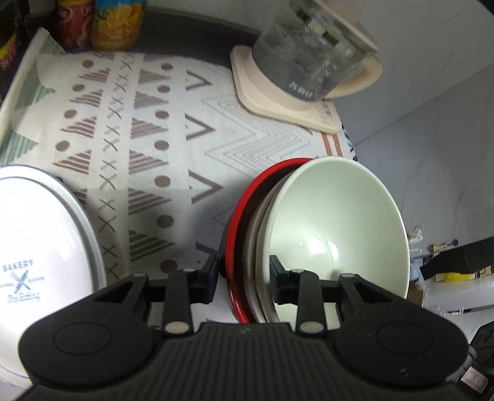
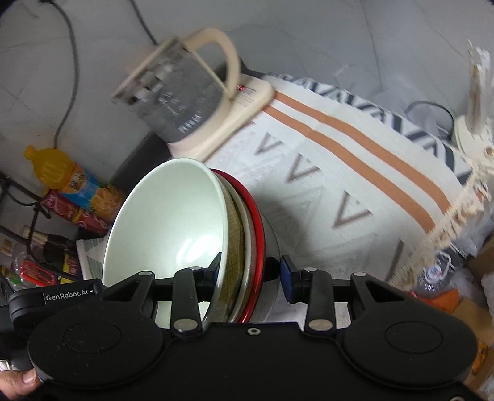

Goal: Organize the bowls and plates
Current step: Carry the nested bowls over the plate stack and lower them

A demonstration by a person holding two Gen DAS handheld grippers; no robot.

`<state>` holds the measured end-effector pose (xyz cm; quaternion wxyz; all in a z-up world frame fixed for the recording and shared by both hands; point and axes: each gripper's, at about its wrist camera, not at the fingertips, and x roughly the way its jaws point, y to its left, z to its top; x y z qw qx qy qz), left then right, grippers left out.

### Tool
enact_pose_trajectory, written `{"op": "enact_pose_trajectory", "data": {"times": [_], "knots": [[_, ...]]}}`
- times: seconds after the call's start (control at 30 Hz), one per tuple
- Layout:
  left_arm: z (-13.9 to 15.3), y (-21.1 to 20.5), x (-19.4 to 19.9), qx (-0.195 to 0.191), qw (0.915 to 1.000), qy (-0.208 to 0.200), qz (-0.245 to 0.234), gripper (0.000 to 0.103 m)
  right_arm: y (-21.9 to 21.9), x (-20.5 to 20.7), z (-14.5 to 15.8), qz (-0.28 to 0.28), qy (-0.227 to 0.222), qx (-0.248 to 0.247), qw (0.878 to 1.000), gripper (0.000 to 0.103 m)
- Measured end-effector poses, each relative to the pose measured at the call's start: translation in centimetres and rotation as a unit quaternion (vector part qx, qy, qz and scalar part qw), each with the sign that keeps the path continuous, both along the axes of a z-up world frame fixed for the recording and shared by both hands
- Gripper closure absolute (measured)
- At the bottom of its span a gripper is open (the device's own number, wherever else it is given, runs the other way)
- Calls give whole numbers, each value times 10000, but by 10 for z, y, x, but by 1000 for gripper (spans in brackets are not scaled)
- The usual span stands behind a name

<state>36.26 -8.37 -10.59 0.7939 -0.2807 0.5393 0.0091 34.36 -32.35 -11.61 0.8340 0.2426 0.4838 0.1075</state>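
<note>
My two wrist cameras looked down close over their jaws from opposite sides, both sharing the stacked bowls [image 1: 336, 222] [image 2: 166, 222] and kettle [image 1: 305, 58] [image 2: 182, 98].

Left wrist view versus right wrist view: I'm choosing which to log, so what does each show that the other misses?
Left only: the bakery plate.
Right only: the tablecloth's fringe and a plastic bottle below it.
Both: the stack of green bowl and red plate, tilted on edge and straddled by both hand-held grippers, left and right; the kettle; drink bottles.
</note>
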Motion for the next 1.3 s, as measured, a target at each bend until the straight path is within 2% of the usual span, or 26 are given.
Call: {"op": "enact_pose_trajectory", "data": {"times": [0.33, 0.63, 0.87, 1.3], "knots": [[32, 30, -25, 159, 9977, -255, 606, 71, 33, 11, 30, 566, -361, 122, 9977, 67], [54, 64, -63, 305, 9905, -425, 1269, 71, 76, 10, 51, 1260, -634, 262, 9897, 67], [58, 90, -95, 363, 9825, -420, 1778, 71, 113, 4, 60, 1811, -764, 295, 9800, 67], [60, 125, -150, 452, 9659, -336, 2528, 71, 166, -16, 60, 2632, -706, 377, 9614, 67]]}}
